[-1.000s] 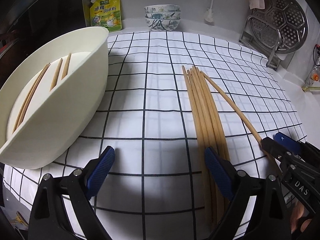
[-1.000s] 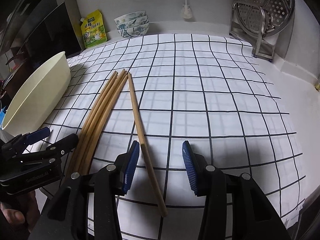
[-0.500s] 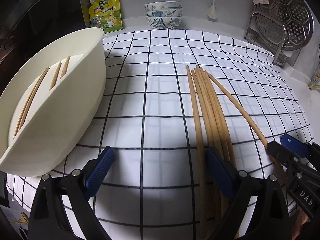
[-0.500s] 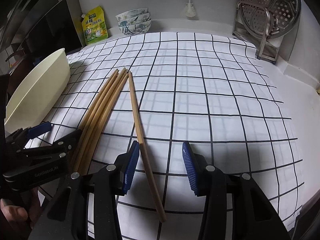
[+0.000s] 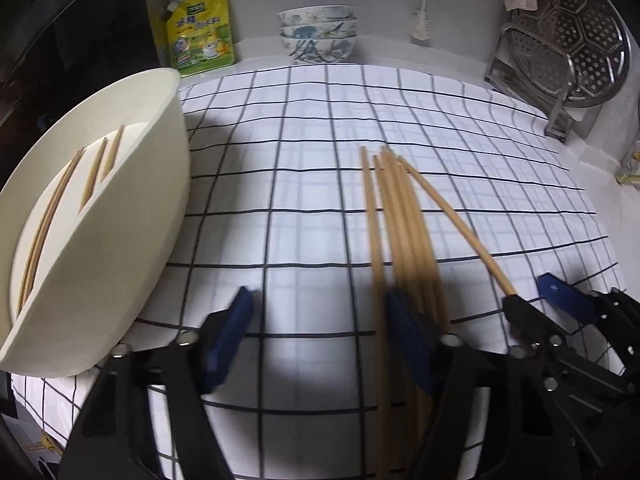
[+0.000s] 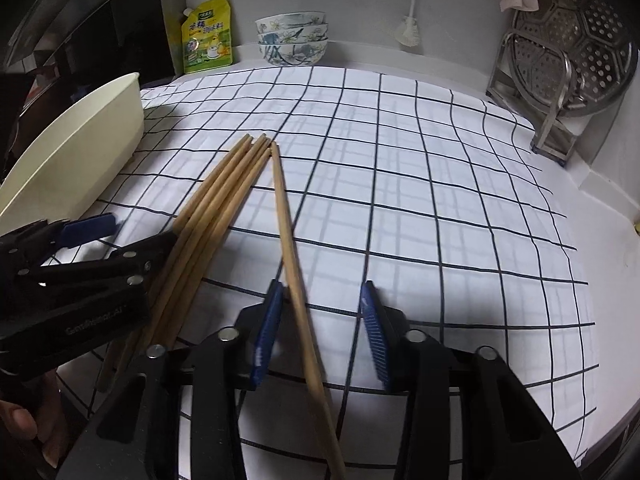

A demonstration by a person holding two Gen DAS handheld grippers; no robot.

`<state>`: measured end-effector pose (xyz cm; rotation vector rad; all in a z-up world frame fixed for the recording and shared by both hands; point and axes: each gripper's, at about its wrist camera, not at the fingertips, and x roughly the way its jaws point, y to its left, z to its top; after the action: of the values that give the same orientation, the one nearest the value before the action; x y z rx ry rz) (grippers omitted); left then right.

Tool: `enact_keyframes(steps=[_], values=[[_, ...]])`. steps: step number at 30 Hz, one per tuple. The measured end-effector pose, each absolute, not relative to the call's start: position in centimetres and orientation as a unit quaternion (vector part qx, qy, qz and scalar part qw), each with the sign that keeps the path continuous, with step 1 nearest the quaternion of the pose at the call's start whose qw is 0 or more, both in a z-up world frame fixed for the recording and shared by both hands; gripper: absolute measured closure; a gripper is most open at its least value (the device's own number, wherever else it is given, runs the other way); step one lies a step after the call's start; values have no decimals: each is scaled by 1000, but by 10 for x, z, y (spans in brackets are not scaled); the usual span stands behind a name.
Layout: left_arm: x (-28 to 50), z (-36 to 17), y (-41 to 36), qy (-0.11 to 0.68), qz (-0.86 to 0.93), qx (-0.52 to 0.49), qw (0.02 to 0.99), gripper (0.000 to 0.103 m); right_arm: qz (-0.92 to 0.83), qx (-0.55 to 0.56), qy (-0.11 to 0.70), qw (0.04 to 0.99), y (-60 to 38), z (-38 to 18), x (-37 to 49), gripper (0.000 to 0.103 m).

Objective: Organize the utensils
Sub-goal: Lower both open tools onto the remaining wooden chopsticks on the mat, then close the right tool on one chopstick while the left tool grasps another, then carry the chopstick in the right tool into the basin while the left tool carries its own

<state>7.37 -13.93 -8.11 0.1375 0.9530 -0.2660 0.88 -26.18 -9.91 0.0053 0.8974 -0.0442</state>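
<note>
the right gripper holds its blue-padded jaws apart, low over the checked cloth, astride the single chopstick at lower centre, while the left gripper, also spread, angles down with its right finger on the chopstick bundle, the cream tub at frame left.

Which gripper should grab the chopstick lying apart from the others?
Probably the right gripper: its open jaws already sit on either side of that lone chopstick. The left gripper is open beside the bundle.
</note>
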Motion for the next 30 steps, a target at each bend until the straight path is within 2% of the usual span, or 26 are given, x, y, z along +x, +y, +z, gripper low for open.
enact_keyframes(steps=[1,2,3,4,5,12,20,30], values=[[73,-80,-141,456,-132,67,878,59,-17,-1,433,901,-260,-99,9,79],[71,-80,-143,455,-136,69,878,65,-15,-4,432,902,-258,-99,8,88],[69,-79,-144,454,-140,70,877,78,-15,-7,431,902,-257,-99,8,94],[68,-79,-145,455,-145,71,876,89,-15,-7,431,902,-256,-99,8,94],[67,-79,-146,456,-149,70,875,94,-14,-2,431,902,-257,-99,8,96],[61,-72,-141,467,-175,50,865,96,-7,65,429,901,-272,-94,0,97],[51,-18,-116,424,-198,25,883,96,5,104,388,916,-263,-59,-11,97],[73,40,-20,367,-140,-1,920,96,95,97,343,930,-183,0,41,97]])
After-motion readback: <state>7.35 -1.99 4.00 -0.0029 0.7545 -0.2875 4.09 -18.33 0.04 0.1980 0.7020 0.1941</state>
